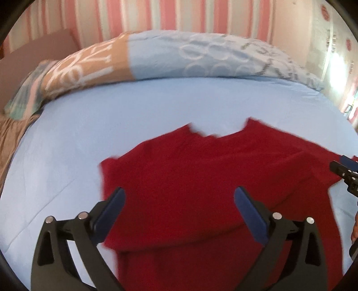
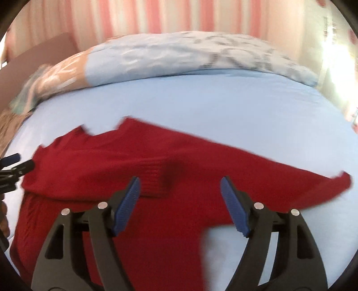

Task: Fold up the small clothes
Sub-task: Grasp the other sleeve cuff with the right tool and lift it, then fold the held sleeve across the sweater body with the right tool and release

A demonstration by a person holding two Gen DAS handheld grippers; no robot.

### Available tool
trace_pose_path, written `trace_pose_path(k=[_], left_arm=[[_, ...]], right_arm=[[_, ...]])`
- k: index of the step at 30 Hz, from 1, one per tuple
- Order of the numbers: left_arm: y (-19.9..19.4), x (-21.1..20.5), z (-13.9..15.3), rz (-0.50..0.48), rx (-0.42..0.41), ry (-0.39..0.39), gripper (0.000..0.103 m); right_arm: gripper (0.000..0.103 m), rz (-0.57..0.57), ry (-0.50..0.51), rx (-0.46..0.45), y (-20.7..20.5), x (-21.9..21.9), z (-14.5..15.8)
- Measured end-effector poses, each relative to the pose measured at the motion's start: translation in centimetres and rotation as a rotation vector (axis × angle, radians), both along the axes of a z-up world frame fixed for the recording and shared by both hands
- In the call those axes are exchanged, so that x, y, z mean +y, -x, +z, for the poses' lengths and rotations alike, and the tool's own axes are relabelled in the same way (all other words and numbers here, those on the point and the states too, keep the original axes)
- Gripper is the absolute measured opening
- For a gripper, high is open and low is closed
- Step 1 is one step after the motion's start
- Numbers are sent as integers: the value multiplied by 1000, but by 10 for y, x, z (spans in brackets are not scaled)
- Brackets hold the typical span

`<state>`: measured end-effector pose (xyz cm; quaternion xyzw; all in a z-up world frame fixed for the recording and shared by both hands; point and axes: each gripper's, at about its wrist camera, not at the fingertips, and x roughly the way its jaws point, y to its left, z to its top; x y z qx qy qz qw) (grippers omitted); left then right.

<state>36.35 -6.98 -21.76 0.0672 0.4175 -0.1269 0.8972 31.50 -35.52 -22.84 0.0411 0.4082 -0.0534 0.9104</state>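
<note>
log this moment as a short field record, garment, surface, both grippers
garment: red knit sweater, lying on the bed, one sleeve folded across the body, ribbed cuff on top
other sleeve: stretched out to the right
surface: light blue bed sheet
behind: patterned duvet, bunched
left gripper: open, above the sweater, holding nothing
right gripper: open, above the sweater, holding nothing

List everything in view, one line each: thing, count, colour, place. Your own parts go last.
sweater: one, dark red, spread on the sheet, one sleeve folded across its body
bed sheet: one, light blue, covering the bed under the sweater
duvet: one, pale blue, tan and patterned, bunched along the far side of the bed
wall: one, pink and white stripes, behind the bed
left gripper: one, black with blue pads, open above the sweater
right gripper: one, black with blue pads, open above the sweater
</note>
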Motion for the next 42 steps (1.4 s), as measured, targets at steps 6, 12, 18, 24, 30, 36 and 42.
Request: trace_pose_path(k=[6,12,18,24,30,36,42], left_arm=[[-4,-61,8,-93,-16,16,98],[-2,-91,7,-133,-22,-9,98],[-4,-101,2,-141,-18,-36,98],[-10,-108,-4,-135,-5,-43,98],[-7,-107,-7,-145,-11,-64,98],[-6,-96,-4,-134,-12,-57,98],[0,-75,1,-116,-24,-59,98]], right_arm=[[75,-343,-3,49,25,-117,-5],[74,-600,-3,81,40,-221,-19],[67,-727,-6,104,46,-273,-33],[28,-706,-71,156,37,-285,-57],[10,-661,7,115,31,-267,-51],[6,-457,-11,-90,41,-200,9],[5,-22,-68,-126,13,-58,41]])
